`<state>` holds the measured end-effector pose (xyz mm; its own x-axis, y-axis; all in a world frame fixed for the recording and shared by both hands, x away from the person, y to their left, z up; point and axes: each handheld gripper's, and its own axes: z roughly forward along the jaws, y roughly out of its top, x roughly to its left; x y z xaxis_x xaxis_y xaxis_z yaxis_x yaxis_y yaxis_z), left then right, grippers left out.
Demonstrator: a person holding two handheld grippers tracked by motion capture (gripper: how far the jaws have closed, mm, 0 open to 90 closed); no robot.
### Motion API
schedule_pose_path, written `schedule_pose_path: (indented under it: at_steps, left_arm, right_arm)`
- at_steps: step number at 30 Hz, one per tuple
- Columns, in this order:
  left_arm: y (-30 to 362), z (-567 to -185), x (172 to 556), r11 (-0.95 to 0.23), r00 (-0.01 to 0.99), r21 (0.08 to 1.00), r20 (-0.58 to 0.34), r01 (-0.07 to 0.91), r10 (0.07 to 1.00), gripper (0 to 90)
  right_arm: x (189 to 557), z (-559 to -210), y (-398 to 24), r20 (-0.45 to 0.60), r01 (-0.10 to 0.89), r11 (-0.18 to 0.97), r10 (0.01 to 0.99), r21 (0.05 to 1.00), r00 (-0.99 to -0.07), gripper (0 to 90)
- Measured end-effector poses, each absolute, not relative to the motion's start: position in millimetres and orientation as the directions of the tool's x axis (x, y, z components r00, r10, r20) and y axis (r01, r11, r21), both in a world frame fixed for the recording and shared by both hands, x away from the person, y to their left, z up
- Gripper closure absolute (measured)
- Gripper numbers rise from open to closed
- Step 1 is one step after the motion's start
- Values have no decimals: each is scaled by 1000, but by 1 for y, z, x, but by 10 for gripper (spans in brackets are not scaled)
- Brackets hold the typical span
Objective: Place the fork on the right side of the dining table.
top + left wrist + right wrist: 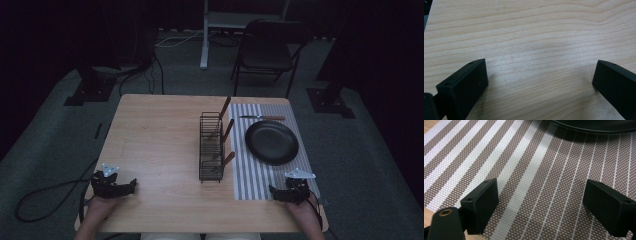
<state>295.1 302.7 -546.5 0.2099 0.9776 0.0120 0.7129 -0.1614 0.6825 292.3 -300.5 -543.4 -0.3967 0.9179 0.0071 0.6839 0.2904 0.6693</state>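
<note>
Placemat point(260, 175), striped brown and white, lies flat on the counter point(160, 150) directly beneath the right gripper point(286, 194), whose jaws stand wide apart with nothing between them. In the right gripper view the woven stripes point(534, 177) run under both jaws, and the rim of a dark plate point(594, 127) sits on the mat just ahead of them. A knife point(262, 118) with a wooden handle lies beyond the plate point(271, 142), at the mat's far end, well away from the jaws. A black wire rack point(211, 147) stands just off the mat's edge, ahead of the right jaws and toward the other hand; three wooden-handled pieces of cutlery point(226, 134) lean out of it. The left gripper point(114, 186) rests at the counter's near corner, well apart from the rack, its jaws likewise spread wide over bare wood point(536, 50), holding nothing. A person's hands grip both tools from the near edge. Beyond the counter, a folding chair point(265, 50) stands on the dim floor.
</note>
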Motion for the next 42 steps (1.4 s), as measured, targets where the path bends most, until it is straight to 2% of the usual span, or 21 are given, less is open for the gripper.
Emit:
schedule_pose_path:
  at_steps: [19,42]
  left_arm:
    - [303,-546,295,-161,210,682,12,713,978,0]
    - [303,-546,295,-162,211,682,12,713,978,0]
  right_arm:
    - [282,-526,-280,40,664,304,892,683,-451,143]
    - [271,-482,-240,69,554,299,835,777,-547,154]
